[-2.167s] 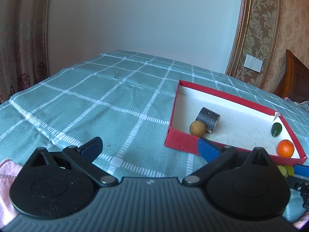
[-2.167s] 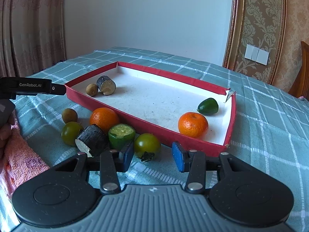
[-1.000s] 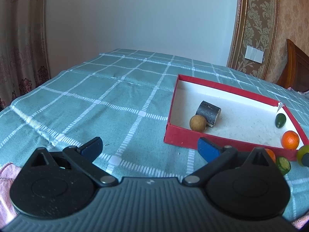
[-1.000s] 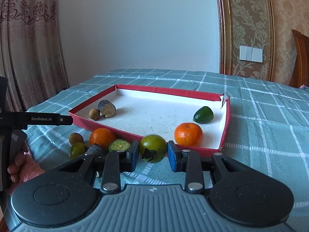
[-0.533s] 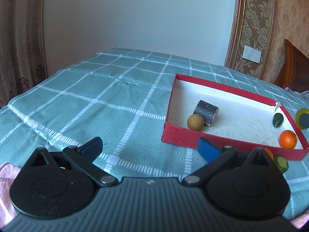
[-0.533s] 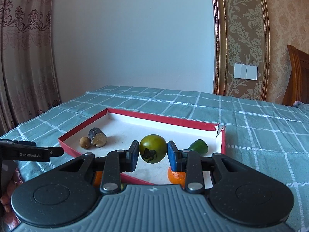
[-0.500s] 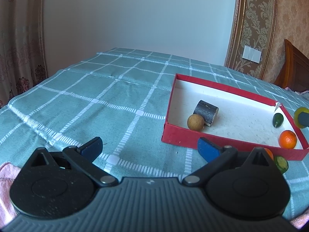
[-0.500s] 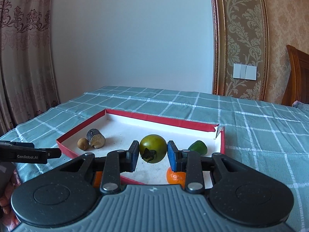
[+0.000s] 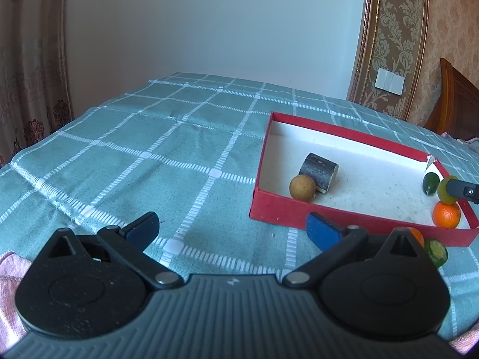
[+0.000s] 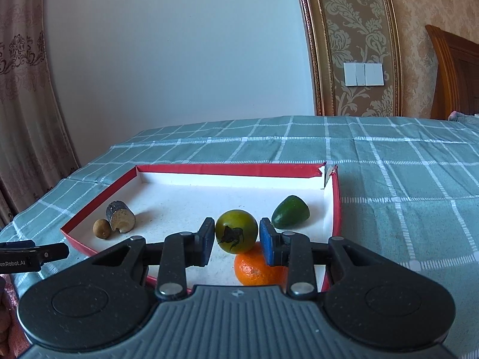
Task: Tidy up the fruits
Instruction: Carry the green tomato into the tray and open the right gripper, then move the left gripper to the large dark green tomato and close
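My right gripper (image 10: 237, 237) is shut on a green tomato (image 10: 236, 235) and holds it above the red box (image 10: 227, 169), just over an orange (image 10: 254, 270) inside it. The box also holds a green avocado-like fruit (image 10: 290, 212), a dark cut cylinder piece (image 10: 120, 217) and a small brown round fruit (image 10: 102, 229). In the left wrist view the tomato (image 9: 445, 195) hangs over the box's right end (image 9: 329, 130). My left gripper (image 9: 232, 229) is open and empty, low over the cloth to the left of the box.
A teal checked cloth (image 9: 134, 161) covers the table. Outside the box's near wall lie an orange (image 9: 417, 236) and a cut green fruit (image 9: 437, 252), partly hidden by my left gripper. A pink towel (image 9: 7, 281) lies at the near left edge.
My right gripper has lifted the green tomato off the cloth and carried it forward over the box, then lowered it near the orange. My left gripper has barely moved.
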The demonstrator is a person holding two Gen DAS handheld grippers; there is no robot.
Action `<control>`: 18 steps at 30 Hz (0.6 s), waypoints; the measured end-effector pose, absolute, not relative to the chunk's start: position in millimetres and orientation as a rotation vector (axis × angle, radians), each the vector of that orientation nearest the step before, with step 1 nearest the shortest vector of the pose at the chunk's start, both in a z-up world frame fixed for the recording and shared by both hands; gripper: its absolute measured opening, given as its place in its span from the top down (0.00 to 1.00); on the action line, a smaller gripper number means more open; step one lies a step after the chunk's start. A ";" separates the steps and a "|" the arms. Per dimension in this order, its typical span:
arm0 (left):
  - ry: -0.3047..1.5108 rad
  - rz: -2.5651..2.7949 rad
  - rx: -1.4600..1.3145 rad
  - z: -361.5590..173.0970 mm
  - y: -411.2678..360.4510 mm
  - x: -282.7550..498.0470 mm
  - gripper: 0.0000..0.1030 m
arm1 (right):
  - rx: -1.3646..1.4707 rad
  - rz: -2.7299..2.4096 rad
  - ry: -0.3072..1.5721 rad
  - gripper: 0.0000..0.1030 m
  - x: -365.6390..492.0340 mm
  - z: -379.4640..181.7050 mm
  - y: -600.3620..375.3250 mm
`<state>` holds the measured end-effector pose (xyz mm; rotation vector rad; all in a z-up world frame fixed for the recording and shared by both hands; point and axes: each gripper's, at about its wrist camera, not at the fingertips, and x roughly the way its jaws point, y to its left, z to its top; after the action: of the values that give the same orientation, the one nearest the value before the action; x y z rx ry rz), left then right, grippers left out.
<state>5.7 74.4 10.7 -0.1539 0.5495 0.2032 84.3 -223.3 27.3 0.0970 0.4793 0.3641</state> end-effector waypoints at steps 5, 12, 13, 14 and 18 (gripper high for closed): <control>0.555 0.207 -0.156 10.4 75.4 6.9 0.00 | 0.131 0.353 0.455 0.30 83.7 32.6 -229.6; 0.560 0.206 -0.158 10.1 75.8 7.7 0.00 | 0.182 0.323 0.391 0.30 71.1 40.8 -249.1; 0.559 0.202 -0.163 10.2 76.4 7.4 0.00 | 0.193 0.317 0.385 0.30 66.2 41.2 -255.2; 0.558 0.198 -0.166 10.1 77.0 7.3 0.00 | 0.203 0.313 0.383 0.30 60.6 40.5 -260.4; 0.533 0.181 -0.158 11.5 75.5 3.2 0.00 | 0.226 0.284 0.371 0.29 35.7 32.2 -279.2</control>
<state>3.2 75.5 11.5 -0.1579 0.5330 0.1809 35.7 -279.2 32.2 0.2261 0.3710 0.2836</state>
